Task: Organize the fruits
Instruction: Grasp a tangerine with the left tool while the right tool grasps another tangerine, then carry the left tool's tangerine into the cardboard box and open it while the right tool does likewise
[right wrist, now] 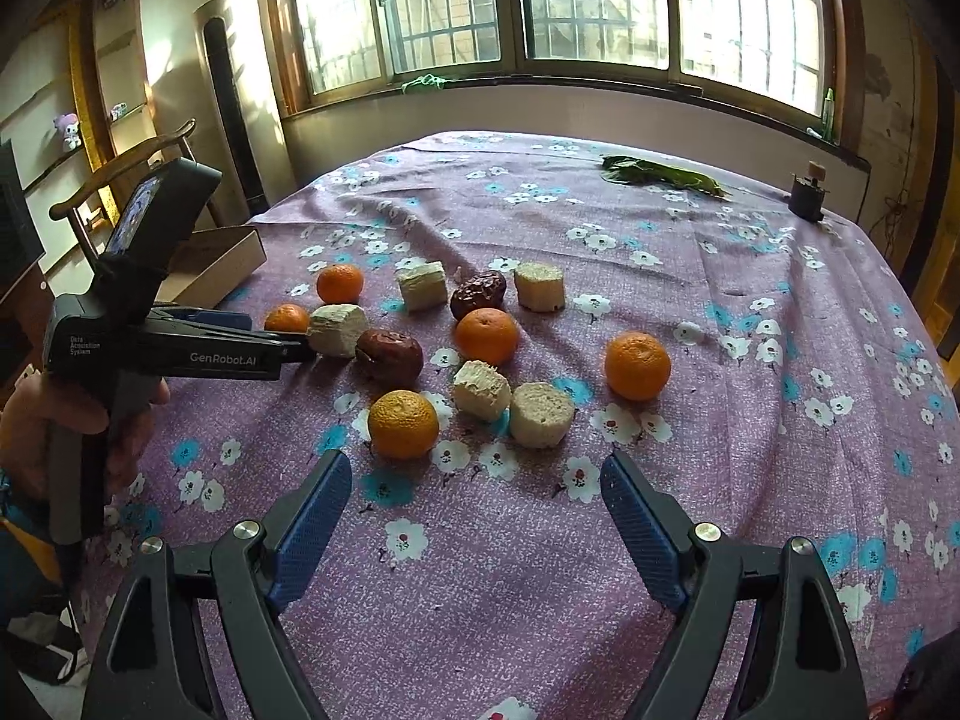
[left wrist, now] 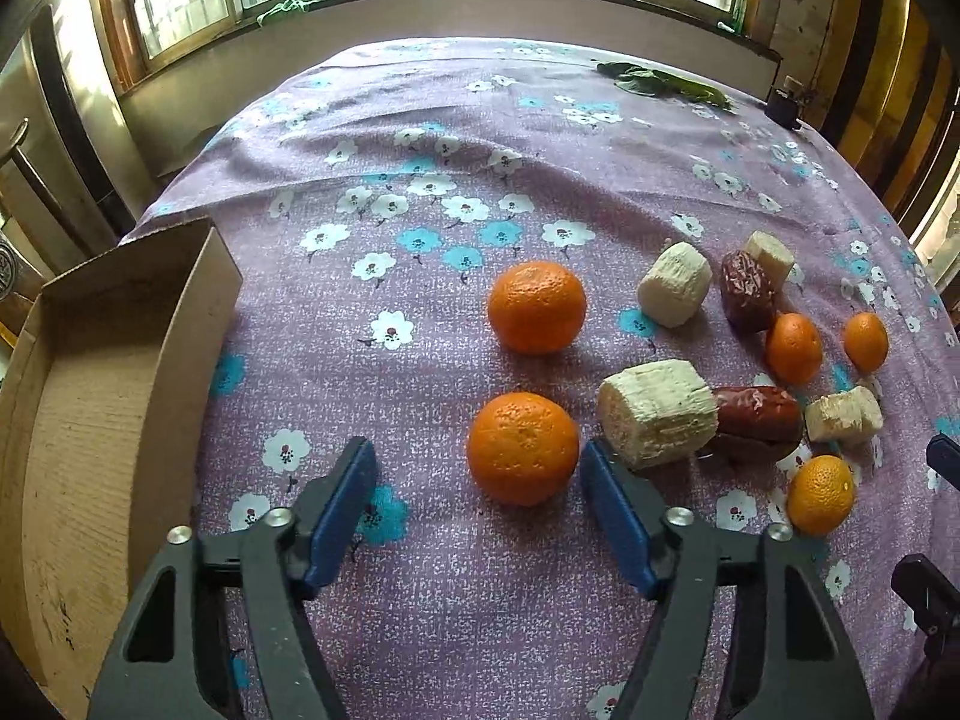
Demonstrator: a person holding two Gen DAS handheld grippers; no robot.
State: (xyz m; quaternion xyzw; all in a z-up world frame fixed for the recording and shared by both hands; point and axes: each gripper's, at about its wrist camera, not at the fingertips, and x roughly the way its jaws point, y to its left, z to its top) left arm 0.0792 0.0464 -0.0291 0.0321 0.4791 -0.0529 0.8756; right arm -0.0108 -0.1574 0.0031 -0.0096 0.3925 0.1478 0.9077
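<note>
Several oranges, pale sugarcane chunks and two red dates lie on the purple flowered cloth point(left wrist: 420, 138). In the left wrist view my left gripper point(left wrist: 478, 459) is open, its blue fingers on either side of the nearest orange point(left wrist: 522, 449) without touching it. A second orange point(left wrist: 536, 307) sits beyond it, and a sugarcane chunk point(left wrist: 657, 414) lies against the right finger's tip. In the right wrist view my right gripper point(right wrist: 477, 471) is open and empty, just short of an orange point(right wrist: 403, 424) and two sugarcane chunks point(right wrist: 541, 414). The left gripper's body point(right wrist: 162, 348) shows at the left.
An open cardboard box point(left wrist: 90, 396) stands at the table's left edge; it also shows in the right wrist view point(right wrist: 216, 264). Green leaves point(right wrist: 660, 174) and a small dark object point(right wrist: 807, 195) lie at the far side. A wooden chair point(right wrist: 120, 174) stands left of the table.
</note>
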